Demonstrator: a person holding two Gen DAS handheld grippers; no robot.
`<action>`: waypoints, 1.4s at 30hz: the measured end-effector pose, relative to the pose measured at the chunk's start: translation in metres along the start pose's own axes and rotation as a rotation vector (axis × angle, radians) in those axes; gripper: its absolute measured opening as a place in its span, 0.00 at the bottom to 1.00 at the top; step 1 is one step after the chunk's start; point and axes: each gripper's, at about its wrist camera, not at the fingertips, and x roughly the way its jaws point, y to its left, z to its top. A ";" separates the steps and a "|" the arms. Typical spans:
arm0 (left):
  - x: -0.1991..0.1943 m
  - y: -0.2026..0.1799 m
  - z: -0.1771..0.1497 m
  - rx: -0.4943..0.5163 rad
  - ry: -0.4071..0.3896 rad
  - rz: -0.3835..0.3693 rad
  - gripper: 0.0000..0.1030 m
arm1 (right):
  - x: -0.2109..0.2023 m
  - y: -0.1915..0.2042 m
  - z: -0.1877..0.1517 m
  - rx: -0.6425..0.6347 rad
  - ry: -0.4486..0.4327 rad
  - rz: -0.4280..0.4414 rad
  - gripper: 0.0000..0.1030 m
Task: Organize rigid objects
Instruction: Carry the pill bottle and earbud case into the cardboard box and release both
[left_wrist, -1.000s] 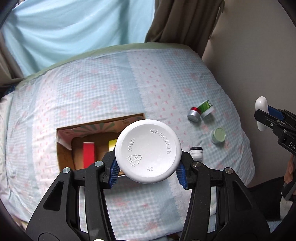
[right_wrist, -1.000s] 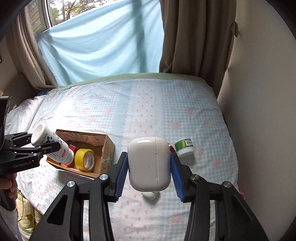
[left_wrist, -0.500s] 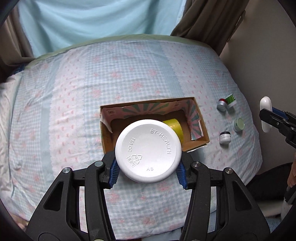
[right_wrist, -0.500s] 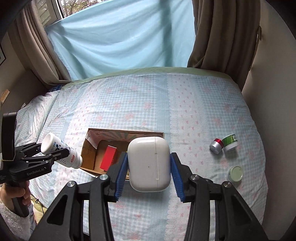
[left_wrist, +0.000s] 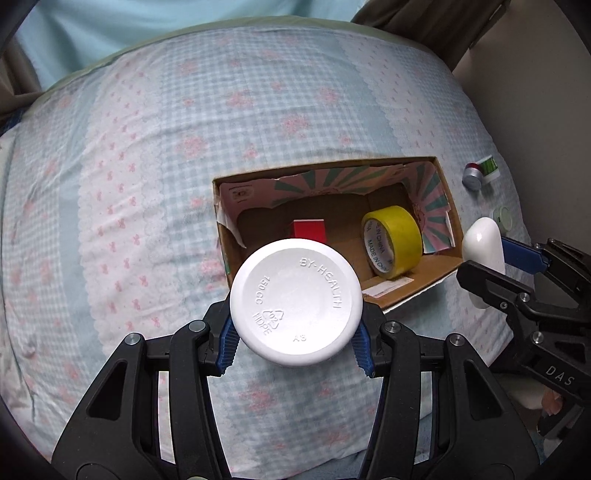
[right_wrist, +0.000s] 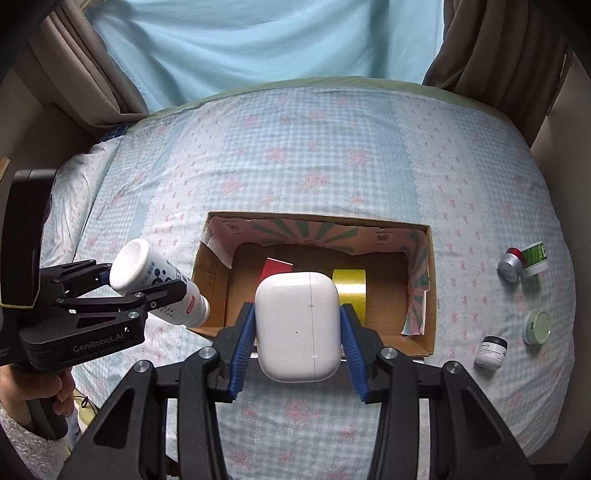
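Note:
My left gripper (left_wrist: 295, 345) is shut on a white plastic bottle (left_wrist: 295, 302), its round base facing the camera; the bottle also shows in the right wrist view (right_wrist: 155, 282), pointing at the left end of the cardboard box (right_wrist: 421, 345). My right gripper (right_wrist: 297, 352) is shut on a white earbud case (right_wrist: 297, 325), held above the box's near edge; it also shows in the left wrist view (left_wrist: 484, 240). In the box (left_wrist: 417, 291) lie a yellow tape roll (left_wrist: 391, 240) and a red block (left_wrist: 308, 230).
Right of the box on the checked bedspread (right_wrist: 314, 155) lie a silver-capped red jar (right_wrist: 511, 264), a green-labelled jar (right_wrist: 535, 256), a pale green lid (right_wrist: 537, 326) and a small white jar (right_wrist: 491, 352). Curtains hang behind; a wall stands at right.
Both grippers have swung over toward the box and come nearer to it, each still holding its object. The box now sits centred in both views.

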 end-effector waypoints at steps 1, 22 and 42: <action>0.007 0.002 0.004 0.000 0.016 0.001 0.45 | 0.011 0.003 0.000 -0.010 0.012 0.002 0.40; 0.097 0.000 0.055 0.150 0.205 0.052 0.90 | 0.132 0.006 0.011 -0.051 0.199 0.064 0.41; 0.012 0.016 0.022 0.018 0.033 0.019 1.00 | 0.069 0.000 -0.013 -0.038 0.076 0.020 1.00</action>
